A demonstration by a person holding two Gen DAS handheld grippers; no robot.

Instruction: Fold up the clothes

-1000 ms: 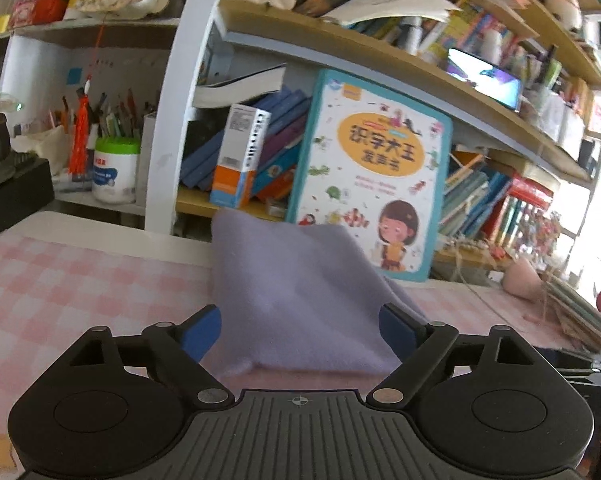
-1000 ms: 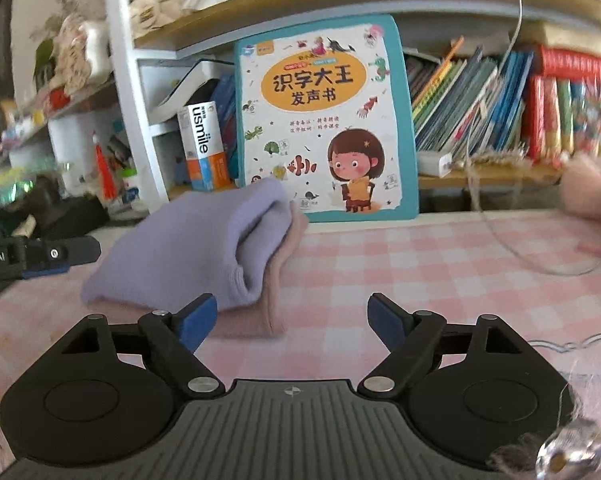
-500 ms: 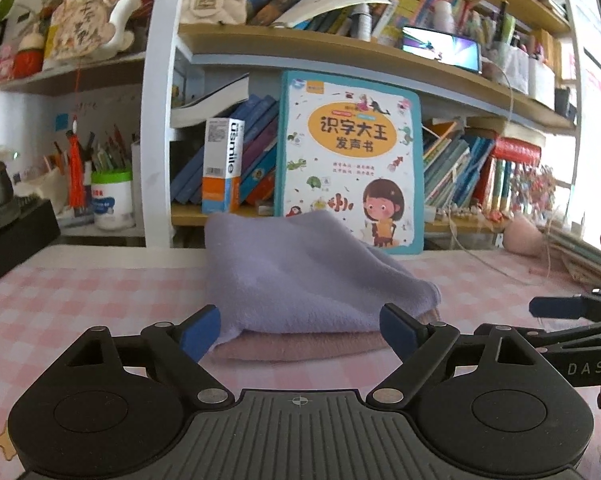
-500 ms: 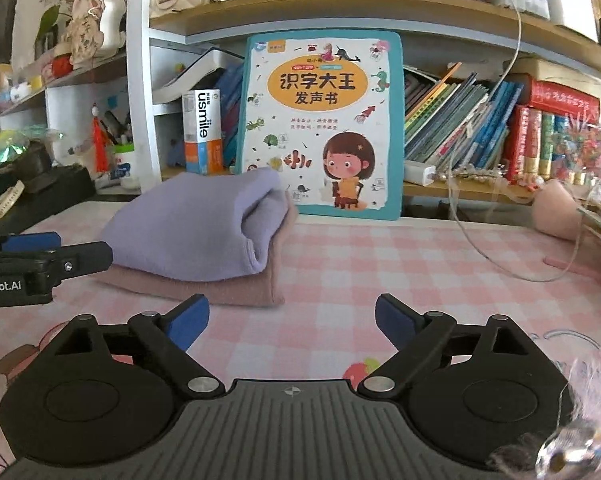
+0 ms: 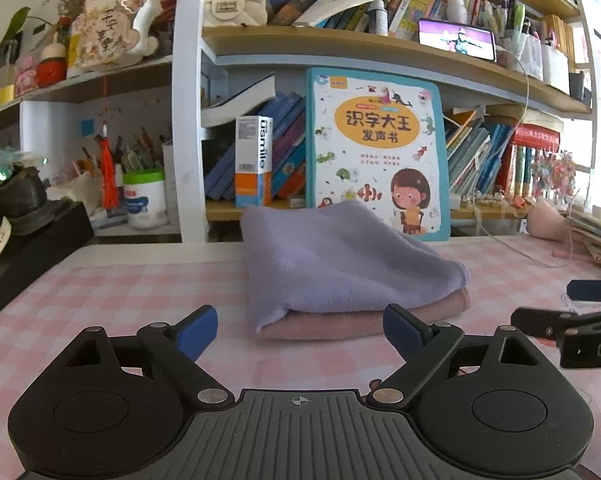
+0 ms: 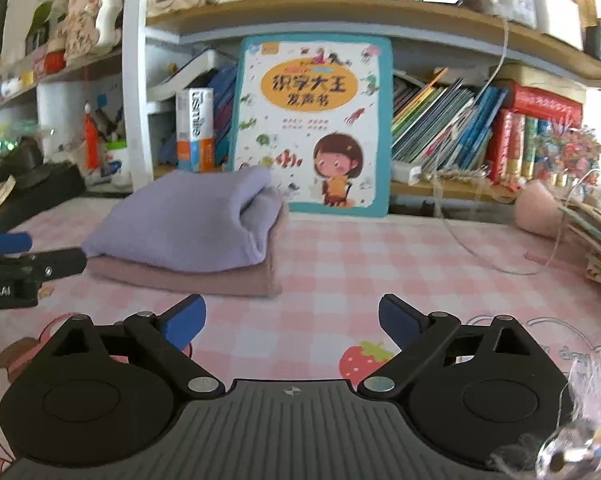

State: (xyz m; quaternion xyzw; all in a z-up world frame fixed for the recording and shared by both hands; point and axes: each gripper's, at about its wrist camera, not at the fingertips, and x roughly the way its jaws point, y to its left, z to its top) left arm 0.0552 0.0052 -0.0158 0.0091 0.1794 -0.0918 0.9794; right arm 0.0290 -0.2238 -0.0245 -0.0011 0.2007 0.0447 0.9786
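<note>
A folded lavender cloth (image 5: 340, 264) lies on top of a folded dusty-pink cloth (image 5: 360, 318) on the pink checked tablecloth (image 5: 100, 304). In the right wrist view the lavender cloth (image 6: 188, 228) and pink cloth (image 6: 188, 280) lie ahead to the left. My left gripper (image 5: 300, 326) is open and empty, just short of the stack. My right gripper (image 6: 290, 320) is open and empty, to the right of the stack. Each gripper shows at the edge of the other's view.
A bookshelf stands behind the table with a large children's book (image 5: 376, 152) leaning on it right behind the cloths. A black box (image 5: 24, 256) sits at the left edge. A pink fluffy ball (image 6: 540, 212), a thin cable (image 6: 480, 256) and stacked books lie at the right.
Both grippers have drawn back from the stack and levelled out. The cloths now look smaller and farther away. The stack itself has not moved.
</note>
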